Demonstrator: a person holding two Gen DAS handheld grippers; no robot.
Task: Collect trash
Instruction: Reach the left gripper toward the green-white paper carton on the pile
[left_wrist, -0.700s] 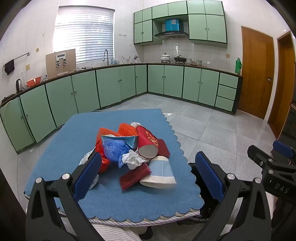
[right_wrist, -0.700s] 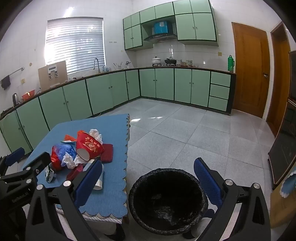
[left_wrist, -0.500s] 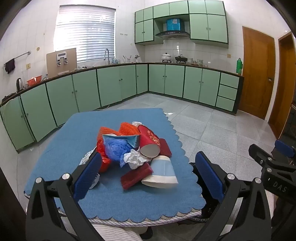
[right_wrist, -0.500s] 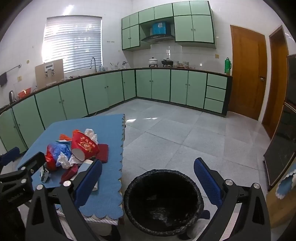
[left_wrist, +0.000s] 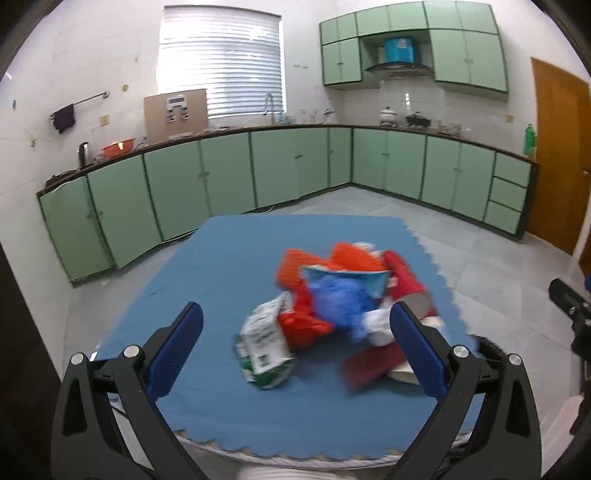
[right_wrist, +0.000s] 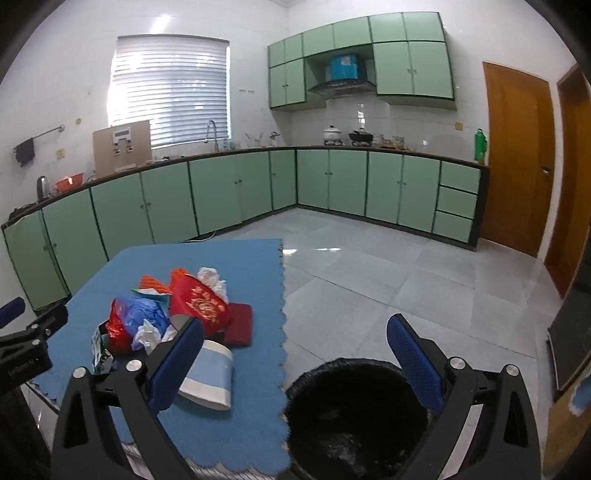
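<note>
Two tools hang over the near end of a desk (left_wrist: 229, 258) covered in a blue cloth with a scalloped edge. The left tool (left_wrist: 295, 343) has its blue-padded jaws spread as wide as they go, with nothing between the pads; it tips downward toward a heap of trash (left_wrist: 343, 302) lying at about one o'clock from it. The right tool (right_wrist: 295, 350) stands equally wide open and holds nothing, its left finger over the cloth's edge and its right finger above a black-lined bin (right_wrist: 354, 417) on the floor, just off the desk's right side.

In the heap, a crumpled blue plastic bag (left_wrist: 340, 299) sits in the middle, with orange netting (left_wrist: 332, 262) behind it at twelve o'clock and a red paper cup (right_wrist: 199, 302) lying on its side at two o'clock. A green-and-white carton (left_wrist: 266, 350), blurred in the left view, lies at eight o'clock of the heap. A light blue and white cup (right_wrist: 210, 376) lies tipped over at the near right, touching a flat dark red piece (right_wrist: 240, 325). White crumpled tissue (right_wrist: 212, 278) shows at the far side of the red cup.

Green cabinets (right_wrist: 221, 192) line the walls beyond.
</note>
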